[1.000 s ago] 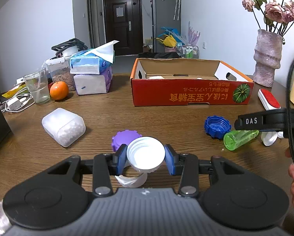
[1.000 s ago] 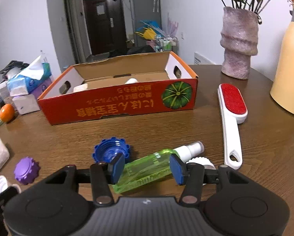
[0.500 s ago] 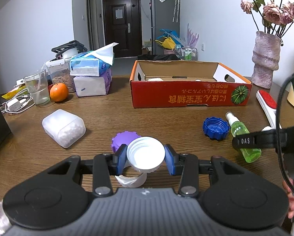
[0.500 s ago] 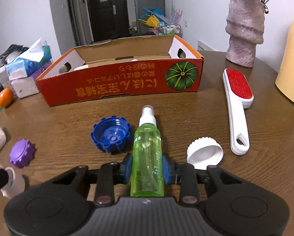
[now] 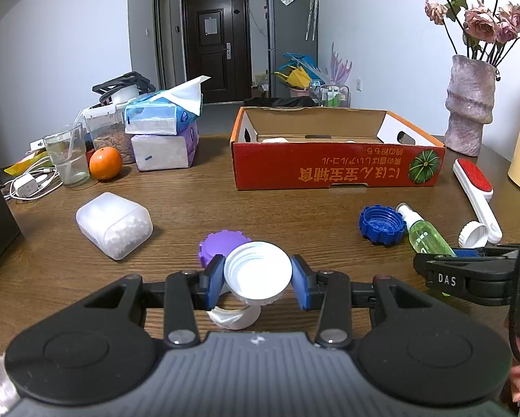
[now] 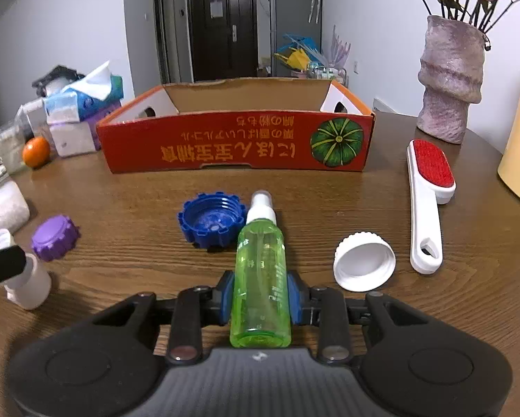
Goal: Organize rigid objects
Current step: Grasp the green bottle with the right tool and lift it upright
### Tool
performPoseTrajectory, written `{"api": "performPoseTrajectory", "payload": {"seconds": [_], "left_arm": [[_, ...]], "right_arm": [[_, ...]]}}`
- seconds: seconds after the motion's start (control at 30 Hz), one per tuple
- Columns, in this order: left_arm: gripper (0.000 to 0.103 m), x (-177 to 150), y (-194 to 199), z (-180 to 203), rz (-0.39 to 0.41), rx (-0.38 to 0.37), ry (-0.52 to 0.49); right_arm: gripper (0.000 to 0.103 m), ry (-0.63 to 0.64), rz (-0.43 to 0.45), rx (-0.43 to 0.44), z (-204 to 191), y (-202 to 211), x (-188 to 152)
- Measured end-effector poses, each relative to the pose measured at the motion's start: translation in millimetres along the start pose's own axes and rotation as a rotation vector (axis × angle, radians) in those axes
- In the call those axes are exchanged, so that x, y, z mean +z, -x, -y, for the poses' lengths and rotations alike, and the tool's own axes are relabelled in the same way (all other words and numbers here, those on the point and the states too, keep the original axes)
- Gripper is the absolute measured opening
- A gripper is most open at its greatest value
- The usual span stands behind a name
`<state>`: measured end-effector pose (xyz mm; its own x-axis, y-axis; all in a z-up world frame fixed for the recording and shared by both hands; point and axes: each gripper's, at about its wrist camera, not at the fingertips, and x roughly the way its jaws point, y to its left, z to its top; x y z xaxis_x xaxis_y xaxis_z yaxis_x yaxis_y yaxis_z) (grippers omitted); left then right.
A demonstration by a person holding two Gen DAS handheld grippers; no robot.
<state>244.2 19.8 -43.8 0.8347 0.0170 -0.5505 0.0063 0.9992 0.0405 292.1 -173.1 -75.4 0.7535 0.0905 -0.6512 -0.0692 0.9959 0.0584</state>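
I judge the task only partly done. At the left of the frame a purple cap (image 6: 55,238) lies loose on the table (image 6: 468,312); my left gripper (image 5: 257,280) pinches a white cap (image 5: 257,272) at lower centre. The red box (image 5: 336,170), upper centre, already holds some pale items. My right gripper (image 6: 260,295) is pressed on the green bottle (image 6: 261,271). A blue cap (image 6: 211,222), another white lid (image 6: 364,260) and the brush (image 6: 428,201) wait at right.
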Motion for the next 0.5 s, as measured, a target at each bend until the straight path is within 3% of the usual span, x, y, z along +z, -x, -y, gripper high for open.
{"api": "performPoseTrajectory", "payload": {"seconds": [0.5], "left_arm": [[0.042, 2, 13, 11, 0.045, -0.001, -0.023]], "right_arm": [[0.03, -0.024, 0.077, 0.077, 5, 29, -4]]}}
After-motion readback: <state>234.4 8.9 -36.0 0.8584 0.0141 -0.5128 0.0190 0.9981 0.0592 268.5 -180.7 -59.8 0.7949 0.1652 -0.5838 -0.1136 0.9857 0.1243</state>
